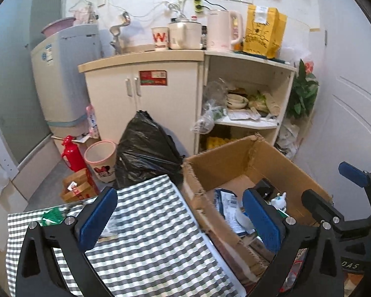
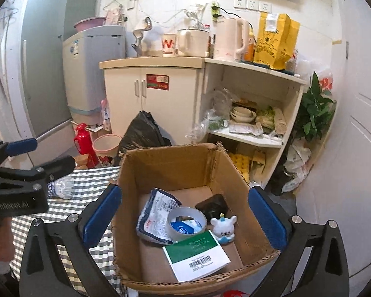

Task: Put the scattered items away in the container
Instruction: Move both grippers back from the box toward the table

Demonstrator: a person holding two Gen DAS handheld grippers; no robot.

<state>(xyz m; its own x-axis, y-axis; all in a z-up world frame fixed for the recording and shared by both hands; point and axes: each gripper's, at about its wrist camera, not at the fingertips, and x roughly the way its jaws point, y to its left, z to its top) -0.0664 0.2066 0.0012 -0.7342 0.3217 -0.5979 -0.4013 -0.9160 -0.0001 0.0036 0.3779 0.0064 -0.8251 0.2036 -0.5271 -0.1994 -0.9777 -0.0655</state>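
Checkered surface (image 1: pixel 160 235) carries our cardboard box (image 2: pixel 165 163) (bear, tape inside) beneath the right gripper (image 2: pixel 185 212); both grippers gape, left gripper (image 1: pixel 180 212) beside it.

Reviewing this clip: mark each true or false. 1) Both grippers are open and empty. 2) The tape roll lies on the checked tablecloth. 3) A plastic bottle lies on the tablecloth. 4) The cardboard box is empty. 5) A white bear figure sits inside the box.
1) True: the left gripper and right gripper are open, holding nothing.
2) False: the tape roll lies inside the cardboard box.
3) True: the plastic bottle lies on the tablecloth.
4) False: it holds several items, including a green-and-white booklet.
5) True: the bear figure sits beside the tape.
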